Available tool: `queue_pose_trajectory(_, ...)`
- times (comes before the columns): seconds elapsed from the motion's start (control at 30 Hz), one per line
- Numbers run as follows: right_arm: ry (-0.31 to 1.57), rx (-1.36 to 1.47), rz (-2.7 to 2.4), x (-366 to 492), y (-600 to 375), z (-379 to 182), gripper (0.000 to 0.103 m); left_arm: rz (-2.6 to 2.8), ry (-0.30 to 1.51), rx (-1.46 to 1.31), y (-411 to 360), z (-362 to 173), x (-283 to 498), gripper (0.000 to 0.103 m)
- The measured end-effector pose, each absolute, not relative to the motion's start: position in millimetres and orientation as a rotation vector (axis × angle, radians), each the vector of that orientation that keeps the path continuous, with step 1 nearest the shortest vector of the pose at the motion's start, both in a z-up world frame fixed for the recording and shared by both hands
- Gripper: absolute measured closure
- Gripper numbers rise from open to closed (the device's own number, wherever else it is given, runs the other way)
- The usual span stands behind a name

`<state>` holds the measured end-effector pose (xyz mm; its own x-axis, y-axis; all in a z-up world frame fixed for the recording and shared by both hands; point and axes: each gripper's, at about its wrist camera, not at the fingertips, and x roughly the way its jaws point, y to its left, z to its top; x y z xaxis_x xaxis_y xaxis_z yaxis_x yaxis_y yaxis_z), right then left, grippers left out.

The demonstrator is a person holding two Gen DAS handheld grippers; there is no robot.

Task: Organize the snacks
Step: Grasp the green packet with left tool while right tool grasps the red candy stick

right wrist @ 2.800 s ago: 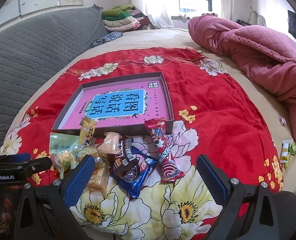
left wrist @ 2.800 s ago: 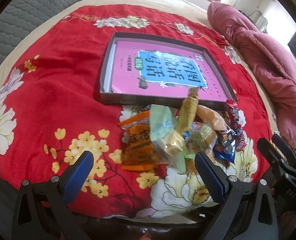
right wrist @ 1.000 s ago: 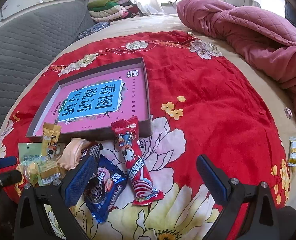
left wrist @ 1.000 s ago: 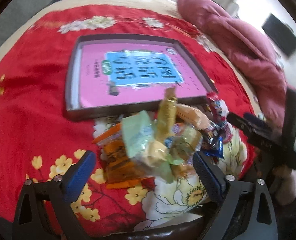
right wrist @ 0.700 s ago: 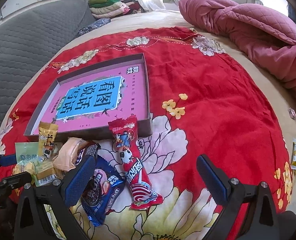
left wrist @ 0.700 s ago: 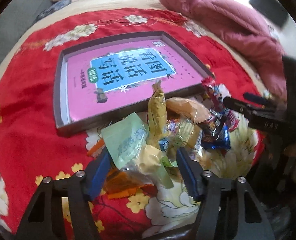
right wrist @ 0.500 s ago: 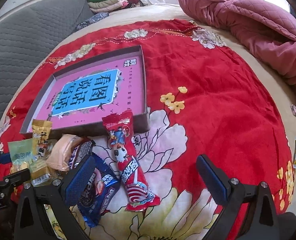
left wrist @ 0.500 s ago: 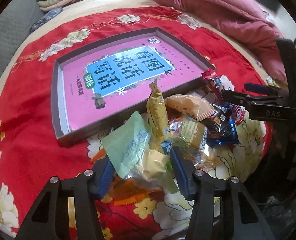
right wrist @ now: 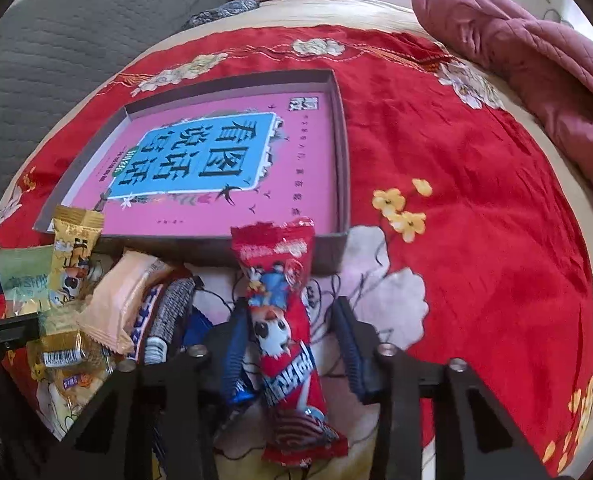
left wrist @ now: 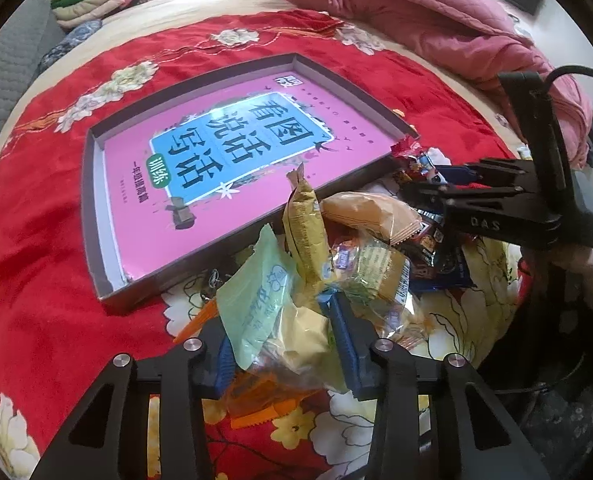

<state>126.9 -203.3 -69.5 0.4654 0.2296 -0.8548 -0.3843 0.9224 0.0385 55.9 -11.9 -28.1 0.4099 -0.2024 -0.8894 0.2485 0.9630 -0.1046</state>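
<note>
Snack pile [left wrist: 348, 256] sits on the red floral cloth [left wrist: 36, 240], right against the near wall of the shallow box [left wrist: 92, 216]. My left gripper [left wrist: 282, 344] has just been closing; its pads now clamp the pale green packet [left wrist: 256, 300] and the yellow wrap under it. My right gripper [right wrist: 292, 344] has just been closing too, straddling the red candy bar [right wrist: 284, 320]: left pad looks on the wrapper, right pad shows a gap, so I can't tell if it grips. Blue cookie pack [right wrist: 194, 328] and peach pouch [right wrist: 124, 300] crowd its left side. Box floor open, pink book cover [right wrist: 224, 160] only. Pink quilt [right wrist: 536, 76] well clear at right.
</note>
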Motion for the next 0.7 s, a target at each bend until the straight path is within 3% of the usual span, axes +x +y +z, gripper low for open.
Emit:
queue_pose_trajectory(0.37,1.005,-0.103,0.418,129.1,-207.4,-63.6,0.081,-0.311,1.122,-0.102,4.6,-26.9,54.6,0.065)
queue_pose_trajectory(0.57,0.992,-0.08,0.435,127.8,-209.0,-58.9,0.081,-0.304,1.104,-0.167,14.2,-21.3,50.9,0.066)
queue_pose_trajectory(0.6,0.989,-0.074,0.438,127.7,-209.6,-58.0,0.081,-0.305,1.097,-0.181,16.4,-19.1,50.1,0.07)
queue_pose_trajectory(0.63,0.985,-0.068,0.44,127.6,-210.0,-57.1,0.081,-0.309,1.094,-0.193,17.6,-18.0,50.4,0.086)
queue_pose_trajectory(0.7,0.98,-0.058,0.444,127.7,-210.7,-55.6,0.081,-0.309,1.088,-0.22,20.9,-15.5,51.0,0.085)
